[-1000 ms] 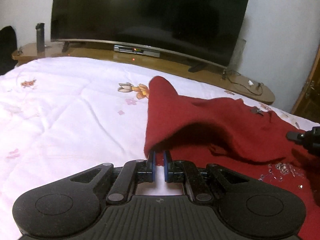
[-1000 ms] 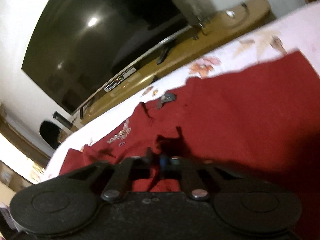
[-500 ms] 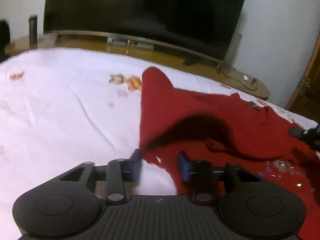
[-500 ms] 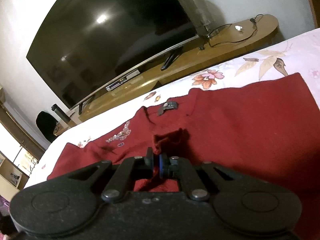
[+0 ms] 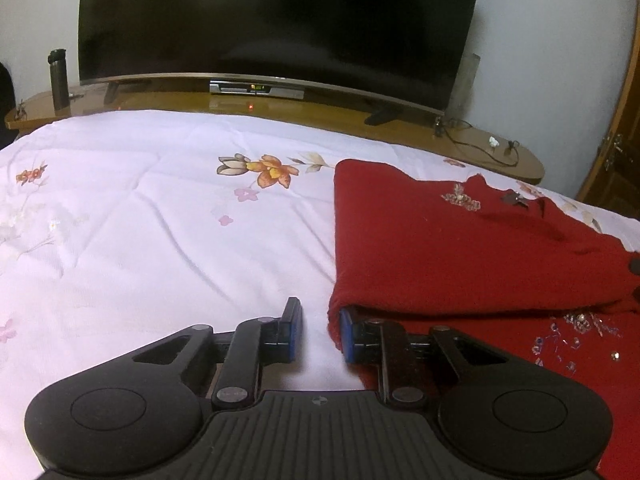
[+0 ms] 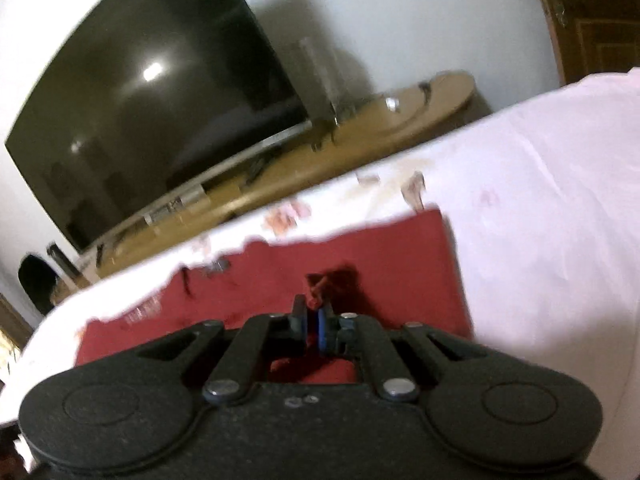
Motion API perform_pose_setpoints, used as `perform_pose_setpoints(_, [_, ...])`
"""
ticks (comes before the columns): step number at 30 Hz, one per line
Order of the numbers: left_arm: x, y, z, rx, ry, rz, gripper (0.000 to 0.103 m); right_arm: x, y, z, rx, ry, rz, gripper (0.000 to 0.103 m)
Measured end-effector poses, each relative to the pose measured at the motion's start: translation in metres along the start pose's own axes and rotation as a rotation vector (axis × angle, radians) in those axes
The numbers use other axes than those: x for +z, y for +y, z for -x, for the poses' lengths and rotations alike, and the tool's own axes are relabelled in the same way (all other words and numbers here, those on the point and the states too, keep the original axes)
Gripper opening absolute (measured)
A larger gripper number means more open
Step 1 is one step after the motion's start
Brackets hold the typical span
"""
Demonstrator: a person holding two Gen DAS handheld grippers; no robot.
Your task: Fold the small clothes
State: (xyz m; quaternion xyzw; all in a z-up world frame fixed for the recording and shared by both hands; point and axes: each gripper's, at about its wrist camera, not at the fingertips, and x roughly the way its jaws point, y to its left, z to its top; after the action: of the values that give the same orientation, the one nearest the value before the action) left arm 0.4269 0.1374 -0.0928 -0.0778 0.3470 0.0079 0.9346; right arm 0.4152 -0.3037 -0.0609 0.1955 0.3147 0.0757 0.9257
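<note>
A dark red knit garment (image 5: pixel 440 248) with beaded trim lies on the flowered white bedsheet (image 5: pixel 160 220), its left side folded over into a straight edge. My left gripper (image 5: pixel 320 314) sits low at the fold's near corner. Its jaws are closing with only bare sheet between them, and the right finger (image 5: pixel 348 332) touches the cloth's edge. In the right wrist view my right gripper (image 6: pixel 314 312) is shut on a small pinch of the red garment (image 6: pixel 380 248), lifted slightly off the flat cloth. That view is blurred.
A large dark television (image 5: pixel 280 20) stands on a long wooden stand (image 5: pixel 480 148) beyond the bed's far edge. A dark bottle (image 5: pixel 58 80) is at the stand's left end and cables at its right end. A wooden door (image 5: pixel 616 160) is at the far right.
My left gripper let go of the red fold and opened; the fold now lies flat. My right gripper swung toward the garment's right edge, still pinching cloth.
</note>
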Motion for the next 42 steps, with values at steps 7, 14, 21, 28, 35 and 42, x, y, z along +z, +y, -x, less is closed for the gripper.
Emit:
perform_pose_setpoints(7, [0.008, -0.005, -0.001, -0.031, 0.021, 0.006, 0.010, 0.001, 0.009, 0.004, 0.019, -0.019, 0.030, 0.006])
perform_pose_setpoints(14, [0.005, -0.006, -0.004, -0.021, 0.018, 0.026, 0.010, 0.019, 0.021, 0.035, 0.046, -0.128, 0.084, 0.005])
perform_pose_setpoints(21, [0.007, -0.014, -0.003, 0.003, 0.033, -0.038, 0.010, -0.019, -0.004, 0.001, -0.128, -0.004, 0.095, 0.006])
perform_pose_setpoints(28, [0.012, 0.001, 0.016, -0.034, 0.031, -0.039, 0.037, -0.015, -0.008, 0.008, -0.124, -0.015, 0.095, 0.020])
perform_pose_setpoints(35, [0.053, 0.016, 0.005, -0.135, -0.081, 0.052, 0.041, 0.017, -0.023, 0.010, -0.038, -0.039, 0.036, 0.037])
perform_pose_setpoints(42, [0.061, 0.004, -0.073, -0.172, 0.032, 0.090, 0.041, 0.024, -0.024, -0.033, 0.001, 0.049, 0.084, 0.024])
